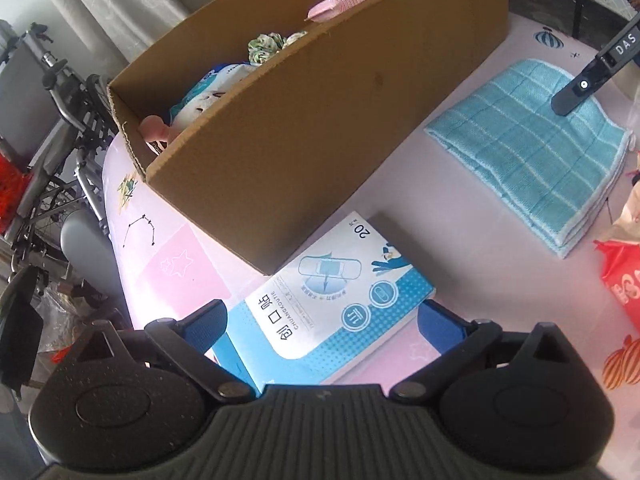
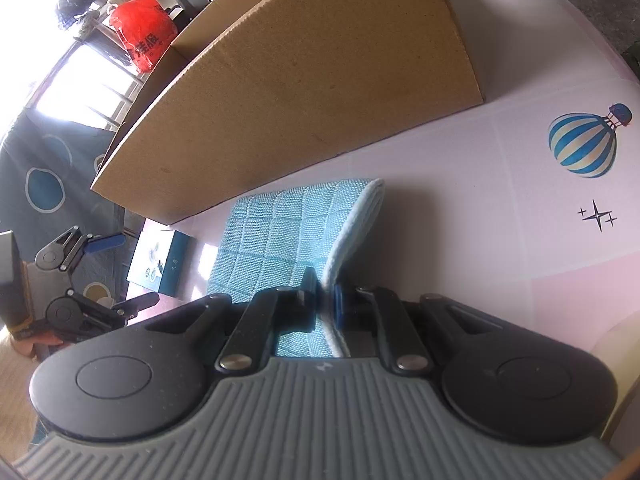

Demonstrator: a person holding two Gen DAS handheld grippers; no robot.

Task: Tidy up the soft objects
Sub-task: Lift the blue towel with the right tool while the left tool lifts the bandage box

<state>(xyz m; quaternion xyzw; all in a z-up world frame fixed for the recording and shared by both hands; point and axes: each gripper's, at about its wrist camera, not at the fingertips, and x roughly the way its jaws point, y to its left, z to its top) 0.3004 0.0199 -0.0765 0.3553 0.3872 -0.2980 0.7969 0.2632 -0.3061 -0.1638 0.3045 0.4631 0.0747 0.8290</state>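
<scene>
My right tool [image 2: 325, 300] is clenched on the towel's [image 2: 280, 236] edge just beside the box [image 1: 320, 128]; my left tool [image 1: 320, 320] stands released over the packet [image 1: 340, 300]. Risk: folded layers may splay when lifted. The desk [image 2: 520, 208] has a printed pink cover; a wheelchair [image 1: 52, 128] stands beyond.

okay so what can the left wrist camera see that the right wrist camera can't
Only the left wrist view looks into the cardboard box: a pink cloth, a green patterned bundle and a plush toy lie inside. It also shows the front of the blue bandage box between the open fingers of the left gripper.

Only the right wrist view shows the right gripper shut on the edge of the blue towel, and a hot-air balloon print.

Both show the box, the towel, the bandage box and the pink table.
</scene>
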